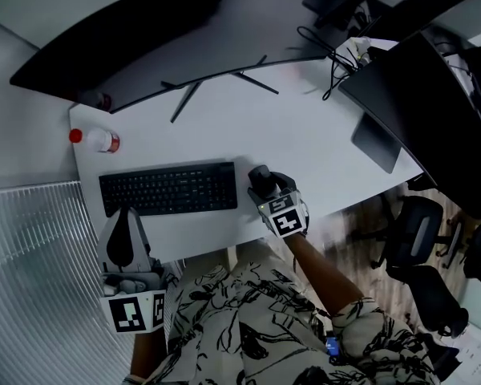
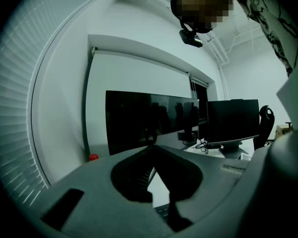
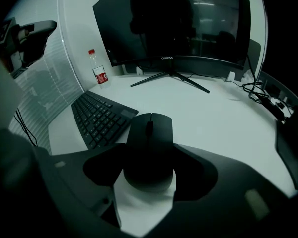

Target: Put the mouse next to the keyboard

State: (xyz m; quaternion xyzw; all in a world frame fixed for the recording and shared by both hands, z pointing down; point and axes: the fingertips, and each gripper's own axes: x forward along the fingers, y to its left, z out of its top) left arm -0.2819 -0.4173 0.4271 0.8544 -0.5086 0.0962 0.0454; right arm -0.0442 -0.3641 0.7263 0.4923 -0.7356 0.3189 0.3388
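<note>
A black mouse (image 1: 260, 180) sits between the jaws of my right gripper (image 1: 263, 186), just right of the black keyboard (image 1: 168, 188) on the white desk (image 1: 305, 143). In the right gripper view the jaws press both sides of the mouse (image 3: 149, 143), and my right gripper (image 3: 150, 163) points steeply down at the desk. The keyboard (image 3: 97, 117) lies to its left, very near. Whether the mouse rests on the desk or hangs just over it I cannot tell. My left gripper (image 1: 128, 213) hovers at the desk's front edge below the keyboard, its tips (image 2: 153, 148) together and nothing in them.
A red-capped bottle (image 1: 96, 139) stands at the desk's left end. A wide curved monitor (image 1: 128, 46) on a splayed stand fills the back, and a second monitor (image 1: 417, 103) stands at the right. Cables (image 1: 337, 54) lie at the back right. Office chairs (image 1: 417, 239) stand beyond the right edge.
</note>
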